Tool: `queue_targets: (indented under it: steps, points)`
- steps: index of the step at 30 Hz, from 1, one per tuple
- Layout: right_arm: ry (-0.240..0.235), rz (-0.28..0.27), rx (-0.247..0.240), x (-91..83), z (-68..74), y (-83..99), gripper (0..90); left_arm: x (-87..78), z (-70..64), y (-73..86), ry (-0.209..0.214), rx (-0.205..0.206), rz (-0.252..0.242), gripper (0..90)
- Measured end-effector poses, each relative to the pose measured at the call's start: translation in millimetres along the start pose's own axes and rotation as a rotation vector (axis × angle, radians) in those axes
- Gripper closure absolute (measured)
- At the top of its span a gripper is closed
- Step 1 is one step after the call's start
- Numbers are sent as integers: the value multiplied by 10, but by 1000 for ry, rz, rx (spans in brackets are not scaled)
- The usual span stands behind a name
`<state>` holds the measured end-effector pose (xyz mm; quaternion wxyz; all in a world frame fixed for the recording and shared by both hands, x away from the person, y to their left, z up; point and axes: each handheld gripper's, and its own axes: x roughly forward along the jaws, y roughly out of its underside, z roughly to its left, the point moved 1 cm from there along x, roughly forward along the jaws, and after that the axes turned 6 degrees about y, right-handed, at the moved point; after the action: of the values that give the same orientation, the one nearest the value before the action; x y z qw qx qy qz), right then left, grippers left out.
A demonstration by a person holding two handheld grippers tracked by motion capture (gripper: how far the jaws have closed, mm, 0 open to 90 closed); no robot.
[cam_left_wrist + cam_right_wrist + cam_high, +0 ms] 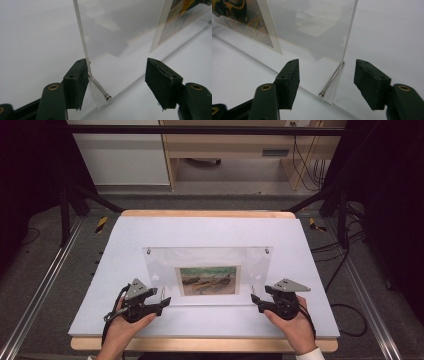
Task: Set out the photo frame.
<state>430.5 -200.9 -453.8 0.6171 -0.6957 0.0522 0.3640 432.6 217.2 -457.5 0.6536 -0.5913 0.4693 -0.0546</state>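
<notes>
Hard to read in the high view: clear frame (207,270) nearly lost against the white table (100,270), edges faint, lower pins (163,291) tiny. Print (208,280) cut off at the top corner of both gripper views. Cannot tell whether the frame lies flat or leans.

Sits mid-table, long axis running left to right, print facing the person.

Left gripper (117,82) wide open, holding nothing, jaws straddling the frame's near left corner, left pad touching or just beside the edge by a pin (100,87). Right gripper (327,82) likewise wide open and empty, straddling the near right corner around a pin (332,78).
</notes>
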Motion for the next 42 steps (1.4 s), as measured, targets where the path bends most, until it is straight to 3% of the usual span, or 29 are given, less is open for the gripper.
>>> queue_targets:
  steps: [13, 22, 30, 34, 39, 42]
  points:
    - [28, -46, -68, -13, 37, -40, 199, -9, -8, -29, 2, 14, -29, 232]
    - [64, -134, -103, -90, 22, -116, 94, -65, 5, -60, -17, 29, -71, 76]
    - [102, -224, -53, -251, -148, -162, 92, -179, 80, -85, -2, 39, -129, 59]
    - [125, -227, -20, -295, -279, -133, 94, -268, 157, -86, -34, 48, -143, 58]
    - [161, -232, 13, -347, -417, -105, 103, -366, 276, -67, -58, 17, -165, 59]
    - [185, -227, 33, -368, -493, -78, 117, -419, 343, -57, -94, 11, -173, 59]
